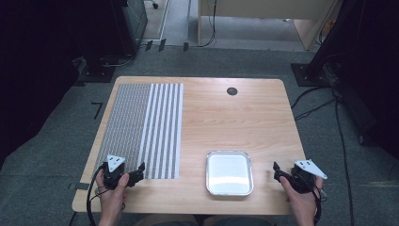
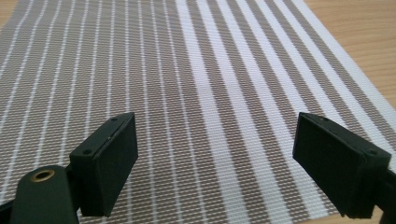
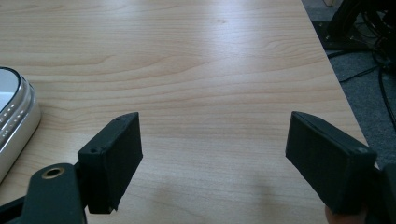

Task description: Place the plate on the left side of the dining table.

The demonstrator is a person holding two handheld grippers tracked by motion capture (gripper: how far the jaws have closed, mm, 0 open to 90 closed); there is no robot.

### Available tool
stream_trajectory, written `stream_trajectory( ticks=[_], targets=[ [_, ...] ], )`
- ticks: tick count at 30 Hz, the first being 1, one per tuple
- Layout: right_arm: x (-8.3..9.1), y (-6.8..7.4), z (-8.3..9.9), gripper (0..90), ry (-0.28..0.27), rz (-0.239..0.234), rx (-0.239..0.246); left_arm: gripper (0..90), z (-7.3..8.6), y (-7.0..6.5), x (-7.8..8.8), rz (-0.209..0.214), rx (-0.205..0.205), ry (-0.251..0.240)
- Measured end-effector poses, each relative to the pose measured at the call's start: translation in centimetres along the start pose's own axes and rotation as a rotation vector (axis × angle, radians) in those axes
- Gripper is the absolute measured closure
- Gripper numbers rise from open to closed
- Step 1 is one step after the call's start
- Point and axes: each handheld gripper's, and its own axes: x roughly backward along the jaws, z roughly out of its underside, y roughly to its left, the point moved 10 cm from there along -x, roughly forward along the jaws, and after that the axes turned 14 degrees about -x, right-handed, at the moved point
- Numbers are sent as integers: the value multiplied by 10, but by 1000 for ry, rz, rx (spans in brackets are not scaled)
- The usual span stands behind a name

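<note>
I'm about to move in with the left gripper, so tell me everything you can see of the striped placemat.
The striped placemat is a rectangular woven mat, grey-brown with white lines: thin and closely spaced on its left part, broad white bands on its right. It lies flat and unfolded on the left half of the wooden table, long side running away from the person, near edge close to the table's front. The weave looks like coarse plastic mesh. The left gripper hangs over its near end with jaws wide apart, holding nothing; contact cannot be told.

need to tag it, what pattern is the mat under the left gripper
The mat is grey-brown woven with white stripes, thin on one side, wide on the other; the left gripper view shows it best.
</note>
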Motion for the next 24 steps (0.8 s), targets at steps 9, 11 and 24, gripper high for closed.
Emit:
stream_trajectory(
  ticks=[9,11,24],
  targets=[
    [0,6,1,194,-2,-11,0,141,-2,-24,-6,41,-22,22],
    [0,7,1,197,-3,-11,-5,142,-3,-29,-6,45,-30,23],
    [-2,14,2,221,1,-14,-22,142,-9,-55,-10,90,-51,19]
  ],
)
